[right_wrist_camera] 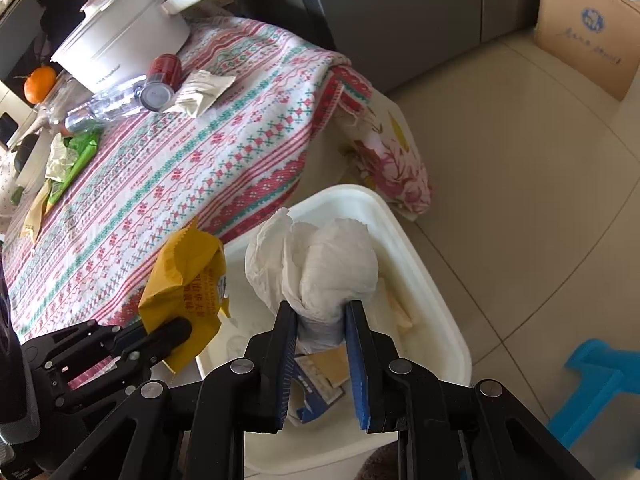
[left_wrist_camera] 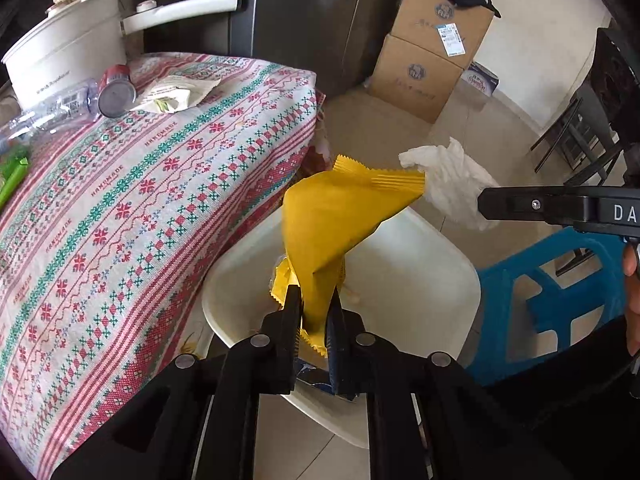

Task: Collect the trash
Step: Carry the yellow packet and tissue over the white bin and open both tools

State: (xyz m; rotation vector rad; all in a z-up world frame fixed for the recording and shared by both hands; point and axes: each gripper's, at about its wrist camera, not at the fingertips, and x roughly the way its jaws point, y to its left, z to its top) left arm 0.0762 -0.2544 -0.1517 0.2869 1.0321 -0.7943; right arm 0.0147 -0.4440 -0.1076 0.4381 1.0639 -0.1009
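My left gripper [left_wrist_camera: 316, 296] is shut on a yellow snack wrapper [left_wrist_camera: 340, 220], which sticks up from between its fingers above the white bin [left_wrist_camera: 420, 264]. My right gripper [right_wrist_camera: 320, 308] is shut on a crumpled white tissue [right_wrist_camera: 320, 264], also over the bin [right_wrist_camera: 424, 264]. Inside the bin lie paper scraps and a blue-and-white packet [right_wrist_camera: 316, 396]. The right wrist view shows the left gripper [right_wrist_camera: 180, 330] with the yellow wrapper [right_wrist_camera: 184, 280] at the bin's left edge. In the left wrist view the right gripper [left_wrist_camera: 486, 202] and its tissue [left_wrist_camera: 452, 180] reach in from the right.
Left of the bin is a table under a patterned cloth [left_wrist_camera: 140, 208]. On it lie a red can [right_wrist_camera: 162, 80], a clear plastic bottle [right_wrist_camera: 108, 106], a white wrapper [right_wrist_camera: 202, 92], green wrappers [right_wrist_camera: 78, 156] and a white pot [left_wrist_camera: 64, 56]. A blue stool [left_wrist_camera: 552, 300] and cardboard boxes [left_wrist_camera: 428, 60] stand on the tiled floor.
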